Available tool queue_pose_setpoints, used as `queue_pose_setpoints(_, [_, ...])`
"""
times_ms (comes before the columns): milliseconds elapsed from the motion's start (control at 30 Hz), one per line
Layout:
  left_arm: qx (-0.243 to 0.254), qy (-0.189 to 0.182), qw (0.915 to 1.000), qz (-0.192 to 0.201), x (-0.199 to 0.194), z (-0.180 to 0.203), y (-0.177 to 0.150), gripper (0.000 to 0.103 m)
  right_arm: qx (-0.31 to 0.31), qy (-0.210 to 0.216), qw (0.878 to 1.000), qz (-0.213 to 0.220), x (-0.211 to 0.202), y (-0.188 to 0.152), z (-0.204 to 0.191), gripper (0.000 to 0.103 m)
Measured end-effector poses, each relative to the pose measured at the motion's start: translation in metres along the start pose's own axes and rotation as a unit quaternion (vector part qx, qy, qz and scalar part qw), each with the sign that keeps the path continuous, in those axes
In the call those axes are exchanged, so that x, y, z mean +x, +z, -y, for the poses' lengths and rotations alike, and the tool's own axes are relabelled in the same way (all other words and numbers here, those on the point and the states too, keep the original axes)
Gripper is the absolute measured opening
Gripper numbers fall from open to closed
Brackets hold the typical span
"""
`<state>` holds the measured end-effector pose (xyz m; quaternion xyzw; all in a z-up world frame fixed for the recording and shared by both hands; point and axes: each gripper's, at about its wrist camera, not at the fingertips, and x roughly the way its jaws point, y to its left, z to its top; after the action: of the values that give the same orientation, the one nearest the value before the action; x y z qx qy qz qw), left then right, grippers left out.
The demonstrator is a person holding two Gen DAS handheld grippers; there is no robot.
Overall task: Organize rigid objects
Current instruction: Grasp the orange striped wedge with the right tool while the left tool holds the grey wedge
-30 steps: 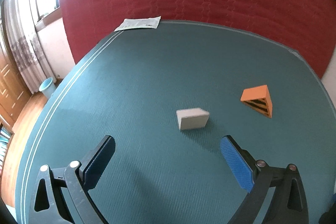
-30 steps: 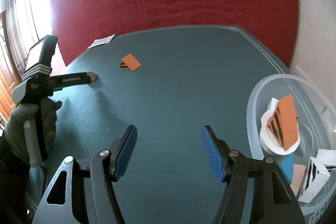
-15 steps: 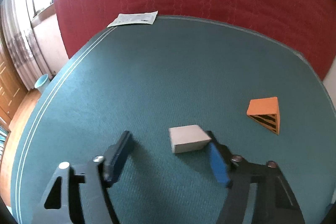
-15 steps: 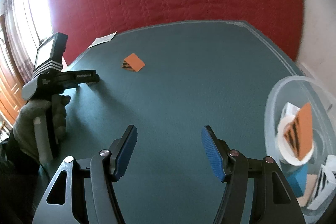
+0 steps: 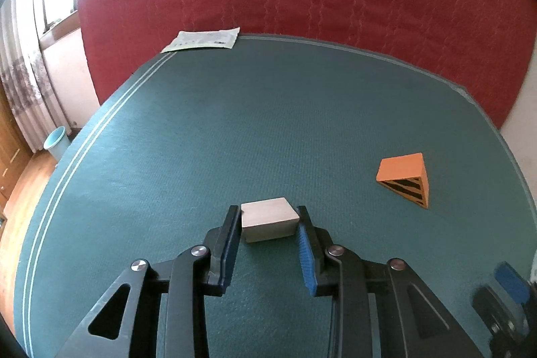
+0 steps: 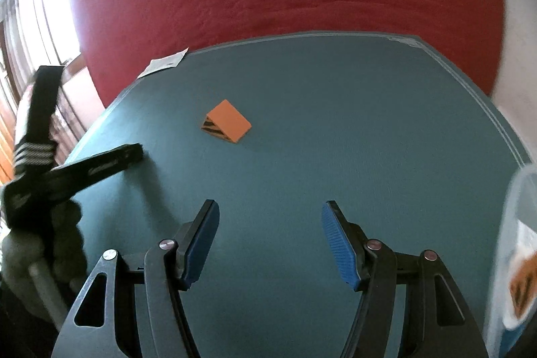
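**Left claw closed in on the pale block**

From my screens, much of the right edge was hard to read. In the right wrist view a clear tub was cut off by the frame and blurred; I could make out something orange and white inside it, nothing more. The gloved hand on the left tool was smeared too, and the lettering along that tool's arm was too blurred to read. A paper sheet lay at the far corner of the green mat; its print was too small for me to read.

The left claw had just been closing, and its blue pads sat against both sides of the pale block, which rested on the mat between them. The right claw stood about half open with nothing between its pads, hanging over bare mat. The orange wedge, with black stripes on one face, lay on the mat well apart from the block, to its right.
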<state>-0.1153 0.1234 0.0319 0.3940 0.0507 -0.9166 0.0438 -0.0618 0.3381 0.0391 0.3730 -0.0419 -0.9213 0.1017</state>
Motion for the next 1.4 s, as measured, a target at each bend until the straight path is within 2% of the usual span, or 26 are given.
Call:
queue_pose_setpoints(233, [-0.013,-0.005,0.9999,0.003,0.004,-0.032,0.009,0.034,-0.009,0.016,0.999,-0.026,0.033,0.024,-0.008,0.065])
queue_pose_setpoints(867, [-0.019,0.003,0.9998,-0.006,0.003,-0.049,0.006,0.034,-0.132,-0.002,0.990,-0.049,0.084,0.069,-0.038,0.065])
queue_pose_setpoints(1133, [-0.020,0.005,0.9997,-0.011,0.004,-0.051,0.005,0.034,-0.137,0.002,0.989,-0.048,0.085,0.069,-0.043,0.064])
queue_pose_setpoints(1300, [-0.021,0.008,0.9997,-0.010,0.005,-0.051,0.004,0.034,-0.158,0.029,0.986,-0.051,0.068,0.051,-0.049,0.064])
queue_pose_setpoints(1400, [-0.021,0.008,0.9997,-0.010,0.005,-0.051,0.003,0.034,-0.157,0.024,0.986,-0.049,0.066,0.049,-0.049,0.062])
